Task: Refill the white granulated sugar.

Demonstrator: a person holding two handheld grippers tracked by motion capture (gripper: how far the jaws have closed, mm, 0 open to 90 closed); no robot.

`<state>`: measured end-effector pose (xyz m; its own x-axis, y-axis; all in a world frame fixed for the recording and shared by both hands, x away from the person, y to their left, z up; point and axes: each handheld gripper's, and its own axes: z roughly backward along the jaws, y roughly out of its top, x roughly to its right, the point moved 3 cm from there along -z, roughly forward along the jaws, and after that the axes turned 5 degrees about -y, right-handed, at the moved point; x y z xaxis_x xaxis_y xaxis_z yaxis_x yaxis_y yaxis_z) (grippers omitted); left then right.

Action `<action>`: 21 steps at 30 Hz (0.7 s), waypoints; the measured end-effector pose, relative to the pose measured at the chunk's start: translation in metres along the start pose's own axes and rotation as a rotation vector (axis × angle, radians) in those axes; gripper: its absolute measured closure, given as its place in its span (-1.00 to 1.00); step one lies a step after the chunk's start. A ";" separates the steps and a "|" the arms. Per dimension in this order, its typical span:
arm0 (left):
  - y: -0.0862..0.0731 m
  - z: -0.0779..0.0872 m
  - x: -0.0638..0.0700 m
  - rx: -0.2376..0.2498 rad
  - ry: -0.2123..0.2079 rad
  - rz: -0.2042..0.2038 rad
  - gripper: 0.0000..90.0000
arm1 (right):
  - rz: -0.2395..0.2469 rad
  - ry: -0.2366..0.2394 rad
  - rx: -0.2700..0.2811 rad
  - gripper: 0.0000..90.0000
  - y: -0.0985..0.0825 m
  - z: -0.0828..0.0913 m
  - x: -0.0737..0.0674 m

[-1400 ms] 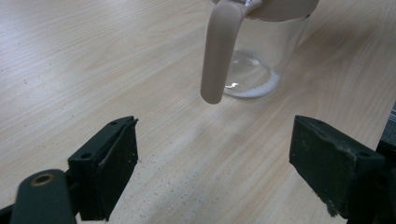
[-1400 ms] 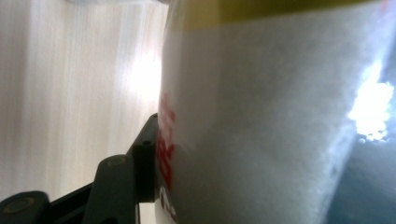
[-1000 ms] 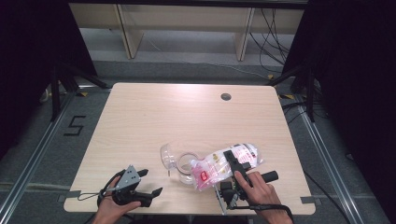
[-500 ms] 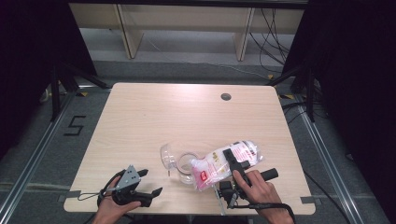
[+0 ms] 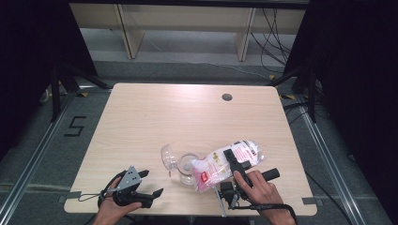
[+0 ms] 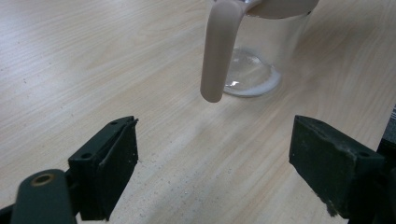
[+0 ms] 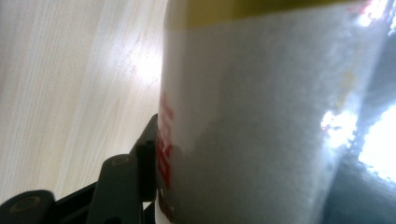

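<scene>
High view, right gripper: the right gripper (image 5: 234,169) is clamped on the white plastic bag with red and yellow print (image 5: 225,161), which lies tilted across its jaws, its lower end over the mouth of the clear plastic measuring jug (image 5: 184,166).
High view, left gripper: the left gripper (image 5: 149,183) rests near the front edge of the pale wooden table (image 5: 187,112), jaws spread wide with nothing between them; the jug stands ahead of it and toward the right gripper.
High view, change: against the earlier frames both hands sit where they were, and the bag and jug look unmoved.
Left gripper view: both black jaws stand wide apart; the jug (image 6: 254,60) is ahead and apart from them, its pale handle (image 6: 217,51) hanging down on the near side, the bare table (image 6: 70,70) between.
Right gripper view: the bag (image 7: 261,121) presses against the one jaw seen, at lower left; the table (image 7: 70,84) lies beyond.
</scene>
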<state>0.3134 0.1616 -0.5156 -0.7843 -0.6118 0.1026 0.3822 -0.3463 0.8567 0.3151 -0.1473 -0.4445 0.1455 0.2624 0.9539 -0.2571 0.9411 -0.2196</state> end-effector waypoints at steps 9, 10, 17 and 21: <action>0.000 0.000 -0.002 -0.003 0.003 -0.021 -0.66 | -0.013 -0.002 0.007 0.06 0.001 -0.001 -0.002; 0.000 0.000 -0.001 -0.004 0.002 -0.021 -0.66 | -0.001 -0.001 0.015 0.06 0.001 -0.001 -0.001; 0.000 0.000 0.000 -0.003 0.003 -0.017 -0.66 | 0.001 0.014 -0.001 0.07 -0.002 -0.004 0.000; 0.000 0.000 -0.001 -0.001 -0.001 -0.014 -0.66 | 0.005 -0.003 0.005 0.07 -0.004 -0.003 -0.001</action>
<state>0.3140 0.1620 -0.5155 -0.7899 -0.6065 0.0910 0.3717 -0.3554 0.8576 0.3185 -0.1504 -0.4447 0.1413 0.2665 0.9534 -0.2629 0.9386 -0.2234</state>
